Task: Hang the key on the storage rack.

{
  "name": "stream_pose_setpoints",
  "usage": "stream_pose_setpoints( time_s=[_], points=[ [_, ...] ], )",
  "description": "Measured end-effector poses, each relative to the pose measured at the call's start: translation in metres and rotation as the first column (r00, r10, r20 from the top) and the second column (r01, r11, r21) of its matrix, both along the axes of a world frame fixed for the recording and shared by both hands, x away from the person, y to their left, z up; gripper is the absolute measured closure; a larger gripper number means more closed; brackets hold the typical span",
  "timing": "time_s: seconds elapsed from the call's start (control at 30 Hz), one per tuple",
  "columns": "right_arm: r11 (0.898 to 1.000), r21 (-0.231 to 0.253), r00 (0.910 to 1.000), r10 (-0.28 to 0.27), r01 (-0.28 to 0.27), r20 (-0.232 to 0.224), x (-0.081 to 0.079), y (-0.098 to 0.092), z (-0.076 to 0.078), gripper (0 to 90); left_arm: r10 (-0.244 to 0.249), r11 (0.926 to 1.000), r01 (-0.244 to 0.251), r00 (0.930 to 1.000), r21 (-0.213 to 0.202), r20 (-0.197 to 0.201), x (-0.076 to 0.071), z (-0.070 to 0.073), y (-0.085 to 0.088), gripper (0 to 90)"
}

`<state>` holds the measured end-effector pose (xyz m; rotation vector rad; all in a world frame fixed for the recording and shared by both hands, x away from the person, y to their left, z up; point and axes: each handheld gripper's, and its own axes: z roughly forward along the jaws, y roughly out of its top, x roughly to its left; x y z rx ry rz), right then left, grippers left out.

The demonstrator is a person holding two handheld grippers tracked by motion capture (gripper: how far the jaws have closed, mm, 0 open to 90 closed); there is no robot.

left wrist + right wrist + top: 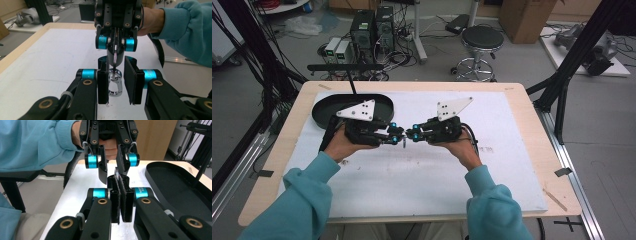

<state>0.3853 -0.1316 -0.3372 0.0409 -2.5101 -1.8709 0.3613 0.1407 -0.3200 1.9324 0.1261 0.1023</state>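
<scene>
A silver carabiner hangs just above the white mat at mid-table, where the two grippers meet tip to tip. My right gripper is shut on a thin tab at the carabiner's top end, seen head-on in the left gripper view. My left gripper straddles the carabiner's body. Its left pad lies close against the metal, while a gap remains on the other side, so the jaws stand open around it. From the right gripper view, the left gripper faces me with its jaws apart.
A black oval tray sits at the mat's far left corner, right behind the left hand. The wooden table shows bare margins around the mat. A stool and computer cases stand on the floor beyond.
</scene>
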Motion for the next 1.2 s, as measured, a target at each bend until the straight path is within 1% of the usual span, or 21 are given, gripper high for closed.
stream_pose_setpoints(
  time_s=[0.17, 0.2, 0.4, 0.47, 0.53, 0.7, 0.8, 0.87, 0.9, 1.03, 1.1, 1.17, 1.2],
  points=[
    [1.000, 0.000, 1.0000, 0.002, -0.002, 0.003, 0.0005, -0.0009, 0.0002, 89.0, 0.004, 1.0000, -0.004, 1.0000, 0.001, 0.009, 0.0002, 0.0001, 0.0002, 79.2],
    [1.000, -0.003, 1.0000, -0.002, 0.002, -0.003, 0.0002, -0.0014, 0.0003, 88.9, 0.005, 1.0000, -0.005, 1.0000, 0.002, 0.008, 0.0002, 0.0001, 0.0002, 80.3],
    [1.000, -0.001, 1.0000, 0.001, -0.001, -0.003, 0.0012, -0.0010, -0.0003, 89.0, 0.005, 1.0000, -0.005, 0.9999, 0.000, 0.011, 0.0004, 0.0002, 0.0002, 81.2],
    [1.000, 0.004, 1.0000, 0.002, -0.002, -0.003, 0.0015, -0.0003, -0.0007, 89.0, 0.008, 1.0000, -0.008, 0.9999, 0.002, 0.013, 0.0001, 0.0002, 0.0003, 83.6],
    [1.000, 0.004, 1.0000, 0.006, -0.006, -0.002, 0.0019, 0.0004, -0.0010, 88.9, 0.016, 0.9999, -0.016, 0.9996, 0.004, 0.023, -0.0001, 0.0003, 0.0004, 85.9],
    [1.000, 0.001, 1.0000, -0.003, 0.003, -0.006, 0.0022, -0.0005, -0.0011, 88.9, 0.020, 0.9998, -0.020, 0.9995, -0.001, 0.027, -0.0003, 0.0001, -0.0005, 86.4],
    [1.000, -0.007, 1.0000, -0.001, 0.001, -0.007, 0.0023, -0.0006, -0.0012, 88.9, 0.017, 0.9998, -0.017, 0.9994, 0.008, 0.030, 0.0003, 0.0001, -0.0001, 86.4],
    [1.000, -0.003, 1.0000, 0.001, -0.001, -0.003, 0.0028, -0.0005, -0.0013, 88.9, 0.019, 0.9998, -0.019, 0.9995, 0.000, 0.025, 0.0002, -0.0002, -0.0004, 86.3],
    [1.000, -0.004, 1.0000, -0.001, 0.001, -0.007, 0.0026, -0.0006, -0.0013, 89.0, 0.015, 0.9998, -0.015, 0.9995, 0.009, 0.029, 0.0008, 0.0000, 0.0002, 86.3],
    [1.000, -0.003, 1.0000, 0.001, -0.001, -0.004, 0.0032, 0.0003, -0.0018, 89.0, 0.014, 0.9999, -0.014, 0.9997, 0.008, 0.020, 0.0012, -0.0009, -0.0004, 85.7],
    [1.000, 0.001, 1.0000, 0.005, -0.005, -0.003, 0.0035, 0.0009, -0.0018, 88.9, 0.010, 0.9997, -0.010, 0.9995, 0.024, 0.029, 0.0013, -0.0009, -0.0004, 86.1],
    [1.000, -0.004, 0.9999, 0.006, -0.006, -0.009, 0.0034, 0.0007, -0.0018, 89.0, 0.014, 0.9998, -0.014, 0.9998, 0.014, 0.017, 0.0014, -0.0013, -0.0005, 87.2],
    [1.000, -0.001, 1.0000, 0.007, -0.007, -0.005, 0.0036, 0.0008, -0.0018, 88.9, 0.014, 0.9998, -0.014, 0.9997, 0.013, 0.018, 0.0016, -0.0012, -0.0007, 87.2]
  ],
)
